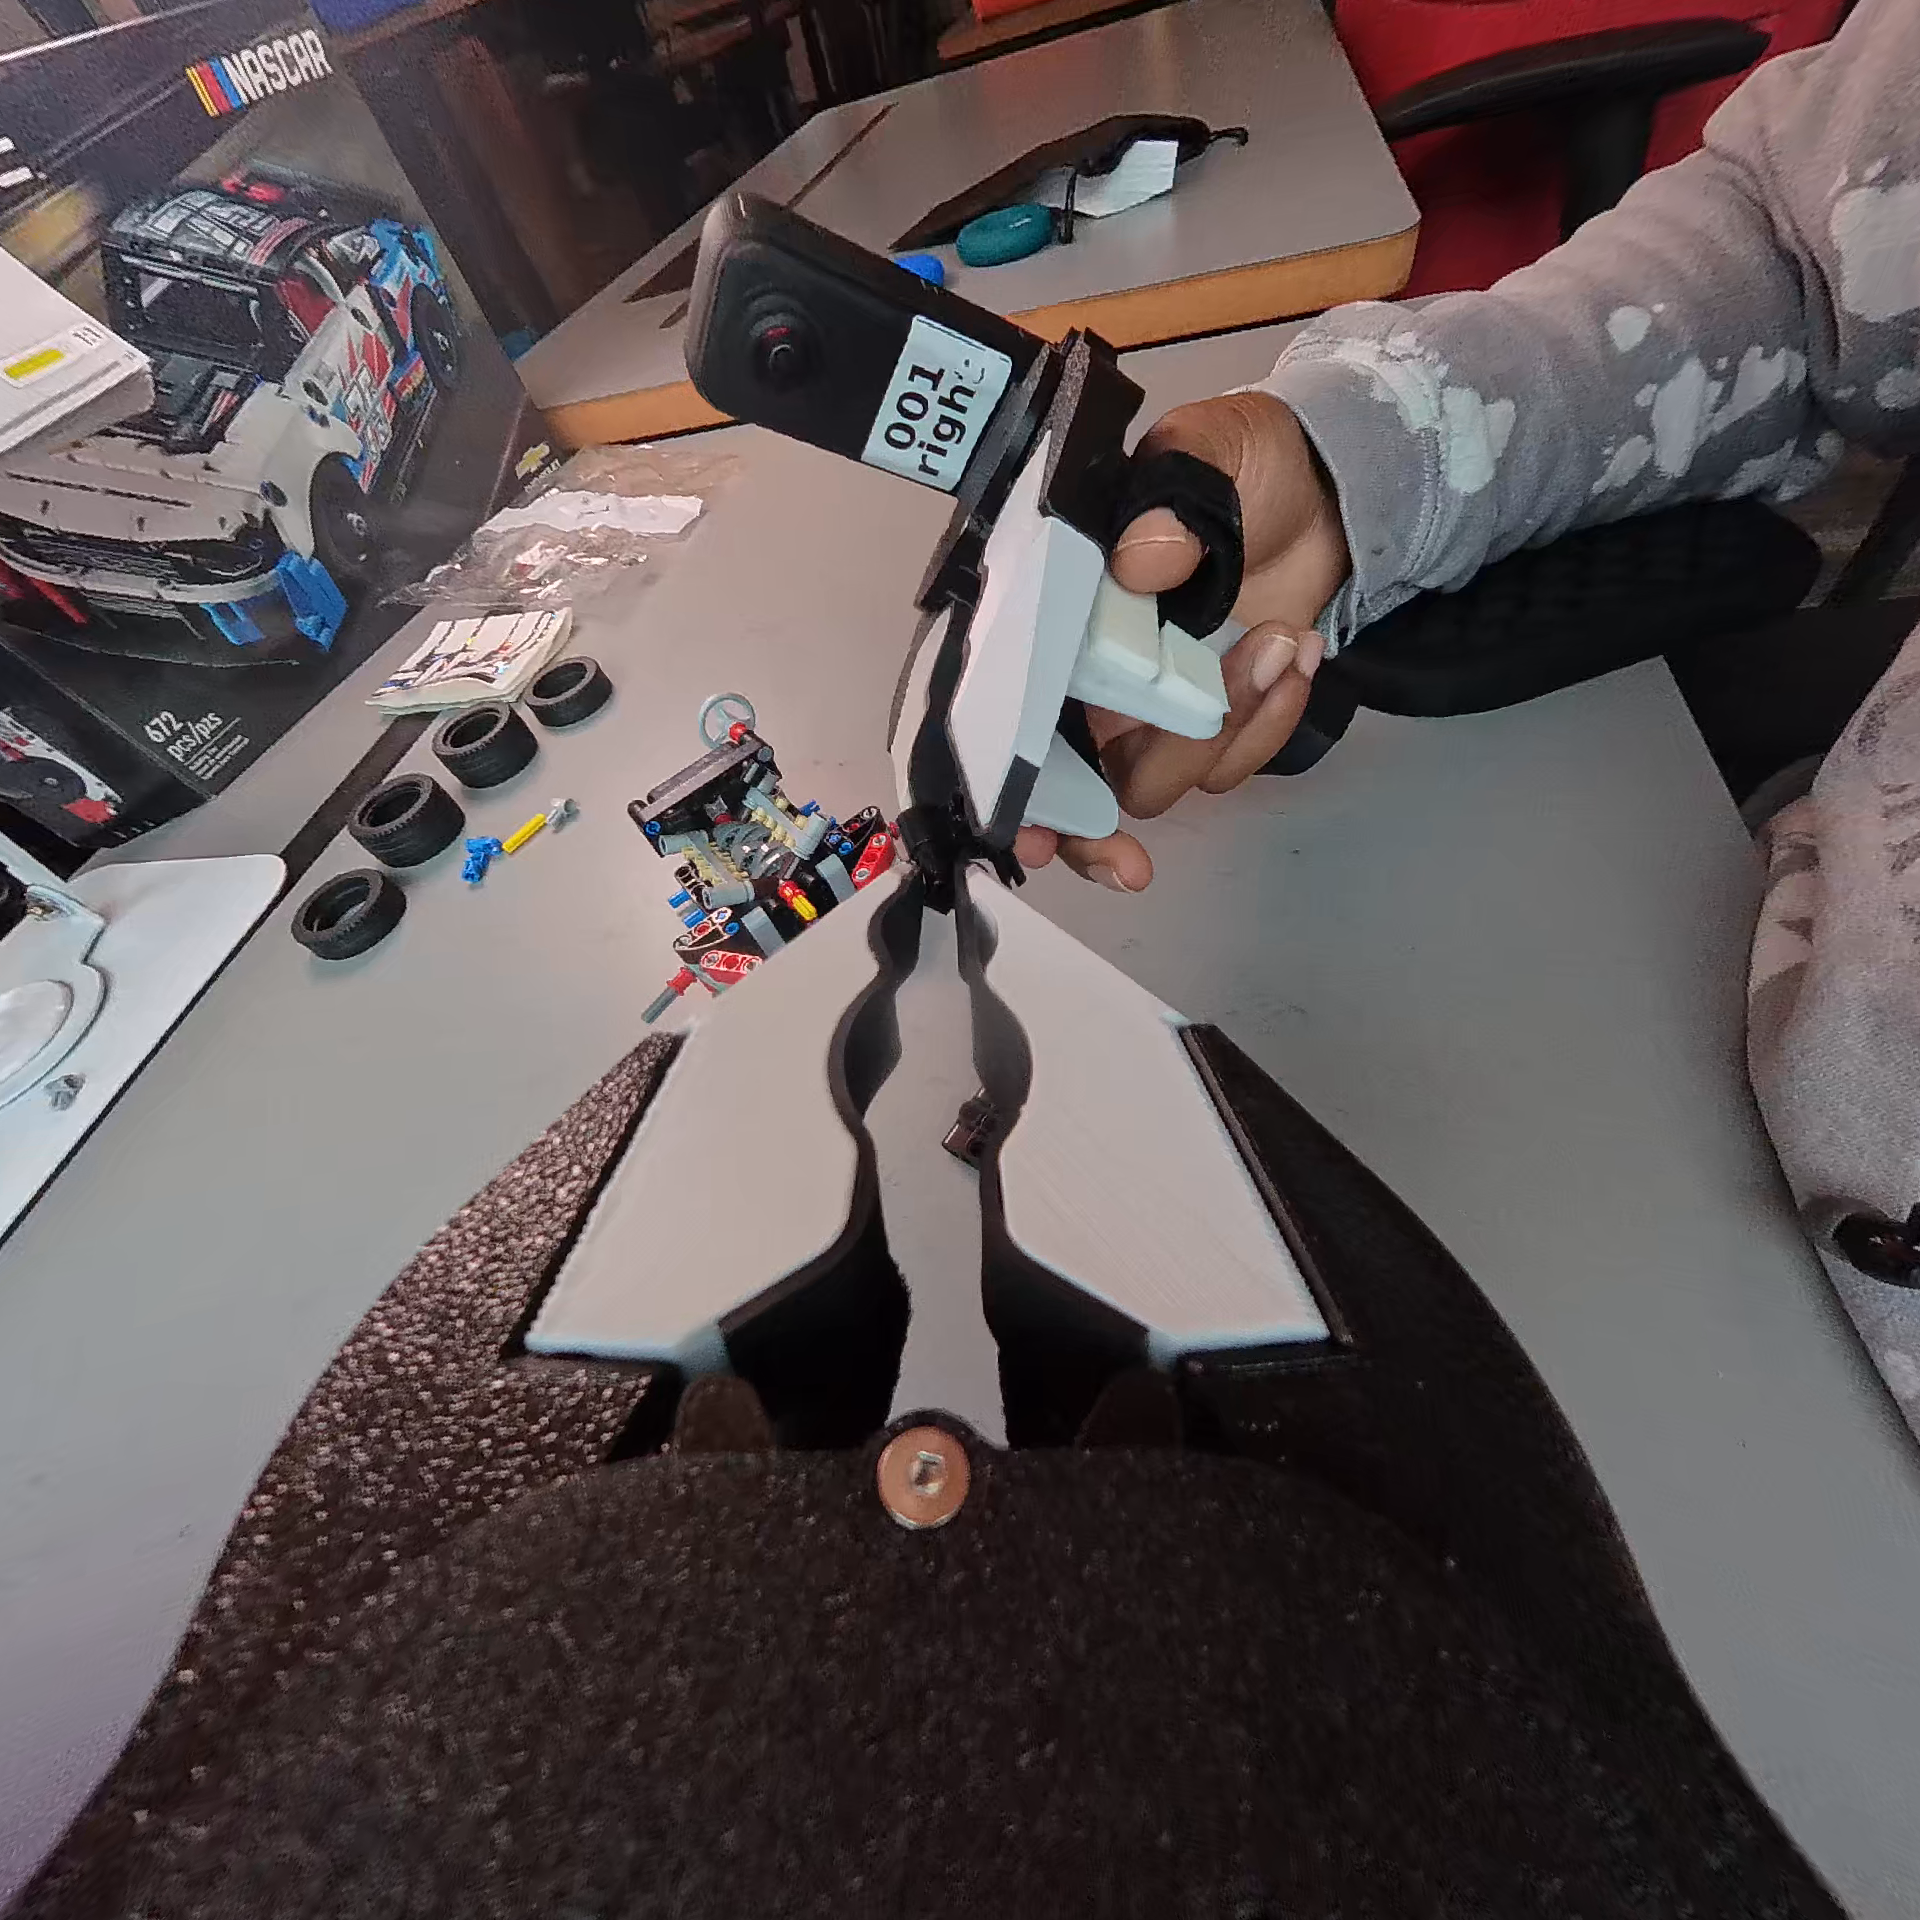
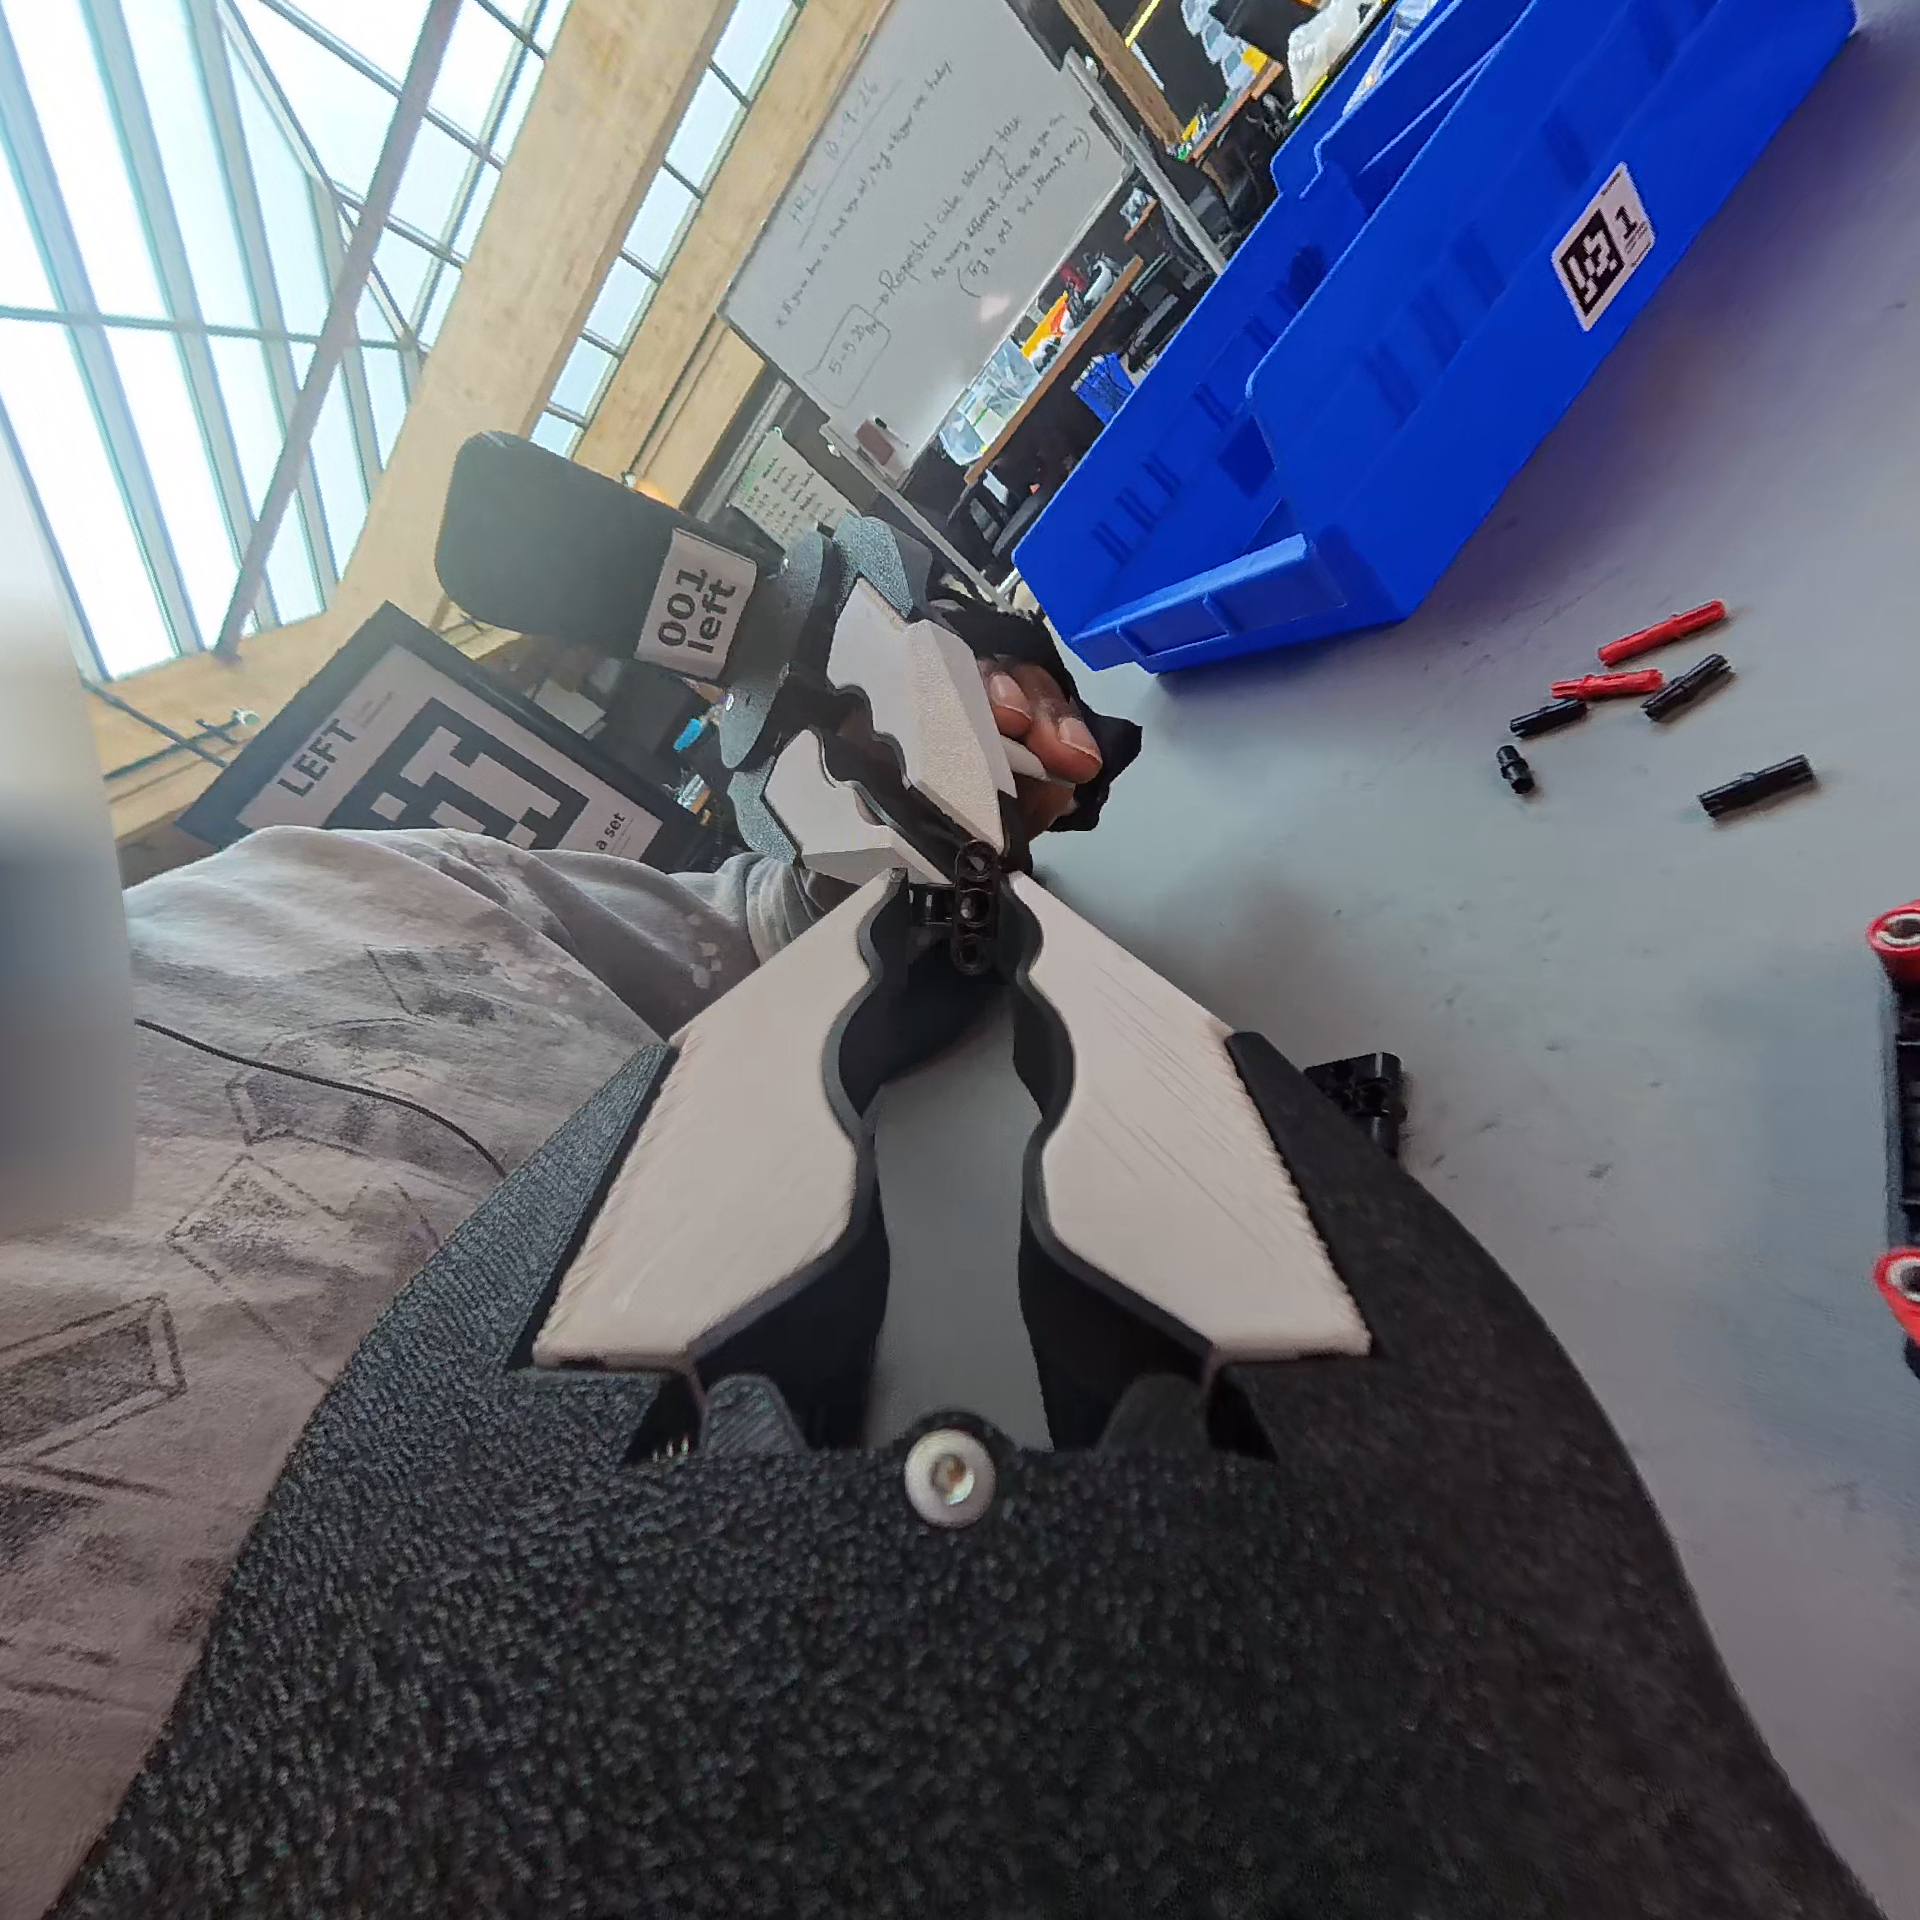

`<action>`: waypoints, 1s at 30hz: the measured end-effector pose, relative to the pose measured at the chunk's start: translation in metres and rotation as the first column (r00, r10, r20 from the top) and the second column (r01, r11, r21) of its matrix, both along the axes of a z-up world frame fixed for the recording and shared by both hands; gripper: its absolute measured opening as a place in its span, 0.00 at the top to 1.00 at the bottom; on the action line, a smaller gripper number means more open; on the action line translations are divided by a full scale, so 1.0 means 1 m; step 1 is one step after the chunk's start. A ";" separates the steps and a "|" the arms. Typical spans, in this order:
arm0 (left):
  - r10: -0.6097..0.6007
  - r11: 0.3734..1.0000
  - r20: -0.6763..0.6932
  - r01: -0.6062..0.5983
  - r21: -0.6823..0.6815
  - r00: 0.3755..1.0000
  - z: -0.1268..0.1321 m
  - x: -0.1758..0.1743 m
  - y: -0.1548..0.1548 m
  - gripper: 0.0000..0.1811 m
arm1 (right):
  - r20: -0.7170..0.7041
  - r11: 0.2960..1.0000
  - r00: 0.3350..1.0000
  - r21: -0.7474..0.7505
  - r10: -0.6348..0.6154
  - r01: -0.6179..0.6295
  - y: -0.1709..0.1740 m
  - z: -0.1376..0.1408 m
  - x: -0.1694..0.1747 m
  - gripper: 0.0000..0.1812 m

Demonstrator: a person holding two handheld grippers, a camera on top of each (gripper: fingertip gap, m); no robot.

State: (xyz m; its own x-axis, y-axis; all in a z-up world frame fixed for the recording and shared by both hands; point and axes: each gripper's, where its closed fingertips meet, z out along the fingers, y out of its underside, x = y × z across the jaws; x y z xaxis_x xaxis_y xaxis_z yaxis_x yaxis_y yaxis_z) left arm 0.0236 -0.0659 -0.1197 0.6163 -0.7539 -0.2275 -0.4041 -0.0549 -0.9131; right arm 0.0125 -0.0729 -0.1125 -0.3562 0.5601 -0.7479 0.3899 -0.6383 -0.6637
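I am holding my left gripper (image 1: 940, 894) and my right gripper (image 2: 951, 899) tip to tip above the grey bench (image 1: 1403, 987). Both are clamping the same small black beam (image 2: 968, 914), a glossy plastic piece with round holes along its length. In the right wrist view the beam is sitting between my right gripper's tips, which are closed on it, and the left gripper's tips are meeting it from the far side. In the left wrist view the left tips are drawn nearly together on that dark piece.

Each gripper is showing white, finely ribbed fingers (image 2: 1174, 1153) with wavy black inner edges, set in a pebbled black body with one bright rivet (image 1: 923, 1477).

Just beyond the tips, a partly built brick model (image 1: 764, 842) is resting on the bench, black and grey with red and blue pins. Four black ribbed rubber tyres (image 1: 405, 819) are lying to its left, near a curled sticker sheet (image 1: 478, 660) and a printed cardboard box (image 1: 239, 343).

In the right wrist view, red and black connector pins (image 2: 1662, 691) are lying scattered on the bench beside a blue moulded plastic bin (image 2: 1455, 343). A short black block (image 2: 1361, 1075) is lying near my right gripper's body.
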 end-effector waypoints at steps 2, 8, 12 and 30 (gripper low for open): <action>0.001 1.000 -0.048 0.000 0.008 0.999 -0.005 0.001 0.000 0.97 | 0.010 0.997 1.000 0.076 -0.001 0.000 0.000 -0.005 0.000 0.91; 0.017 0.998 -0.124 -0.009 0.065 0.992 -0.004 0.001 0.000 0.97 | -0.003 0.996 1.000 0.089 -0.005 0.006 0.000 -0.004 0.001 0.91; 0.064 0.992 -0.072 -0.056 0.111 0.995 0.009 -0.002 0.004 0.98 | -0.079 0.997 0.996 0.069 -0.042 0.047 0.005 0.011 -0.002 0.91; 0.400 0.853 -0.263 -0.462 -0.244 0.878 -0.086 -0.091 0.055 0.96 | -0.146 0.963 0.977 0.197 -0.156 0.183 0.049 0.015 0.006 0.92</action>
